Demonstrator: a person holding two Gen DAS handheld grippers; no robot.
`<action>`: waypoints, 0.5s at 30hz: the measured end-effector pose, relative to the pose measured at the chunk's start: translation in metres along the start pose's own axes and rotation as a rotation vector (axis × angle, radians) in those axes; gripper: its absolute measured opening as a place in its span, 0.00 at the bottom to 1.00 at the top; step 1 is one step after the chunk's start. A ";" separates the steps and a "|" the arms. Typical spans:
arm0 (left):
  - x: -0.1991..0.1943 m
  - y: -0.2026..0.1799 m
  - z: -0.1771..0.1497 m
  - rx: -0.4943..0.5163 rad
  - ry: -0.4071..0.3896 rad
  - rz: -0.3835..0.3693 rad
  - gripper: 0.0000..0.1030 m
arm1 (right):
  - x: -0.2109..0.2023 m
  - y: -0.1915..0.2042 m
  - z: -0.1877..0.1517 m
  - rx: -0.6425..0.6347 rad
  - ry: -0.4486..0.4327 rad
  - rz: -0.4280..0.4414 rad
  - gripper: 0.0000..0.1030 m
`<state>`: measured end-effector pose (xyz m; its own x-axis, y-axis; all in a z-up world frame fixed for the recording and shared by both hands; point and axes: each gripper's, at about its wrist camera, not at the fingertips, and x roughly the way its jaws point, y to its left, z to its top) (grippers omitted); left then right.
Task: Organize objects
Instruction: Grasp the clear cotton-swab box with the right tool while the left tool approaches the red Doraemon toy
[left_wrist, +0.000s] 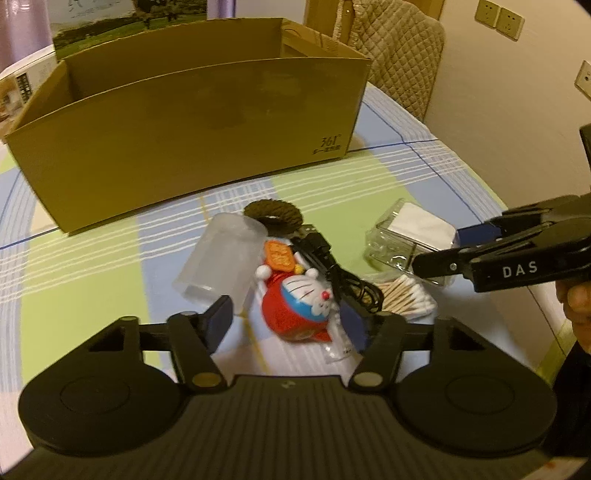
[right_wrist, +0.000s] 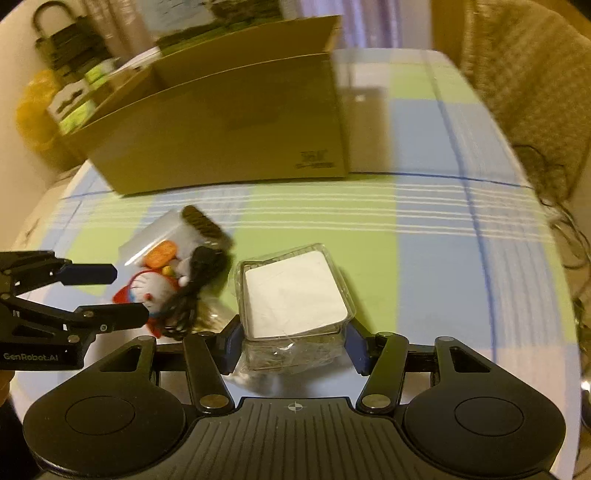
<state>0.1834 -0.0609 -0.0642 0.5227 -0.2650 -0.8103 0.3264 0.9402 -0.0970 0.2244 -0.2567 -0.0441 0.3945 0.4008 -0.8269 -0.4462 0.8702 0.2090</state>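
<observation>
We see a plain brown cardboard box (left_wrist: 192, 136) on a tablecloth (left_wrist: 332, 184) checked in pale blue and light green with thin white lines. The toy (left_wrist: 303, 299) is red, blue and white, with an orange tag. The cotton swabs (left_wrist: 406, 293) are tan with white tips, beside a black cable (left_wrist: 332, 269).

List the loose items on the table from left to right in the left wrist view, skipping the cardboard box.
Frosted plastic cup → Doraemon toy → black cable → cotton swabs. The clear plastic box sits above the swabs, at about the same place across; the brown ring overlaps the cup and toy span, so both are left out.
</observation>
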 end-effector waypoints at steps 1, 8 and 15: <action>0.003 -0.001 0.001 0.001 0.004 -0.004 0.49 | -0.001 -0.001 -0.001 0.006 -0.002 -0.006 0.52; 0.021 -0.007 0.004 0.027 0.034 0.007 0.41 | 0.001 0.002 -0.004 0.005 -0.007 -0.022 0.52; 0.011 -0.004 -0.009 -0.003 0.058 0.017 0.40 | -0.006 0.008 -0.007 0.018 -0.006 -0.065 0.52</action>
<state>0.1808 -0.0654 -0.0783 0.4815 -0.2359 -0.8441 0.3155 0.9452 -0.0842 0.2127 -0.2546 -0.0415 0.4270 0.3446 -0.8360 -0.4050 0.8995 0.1640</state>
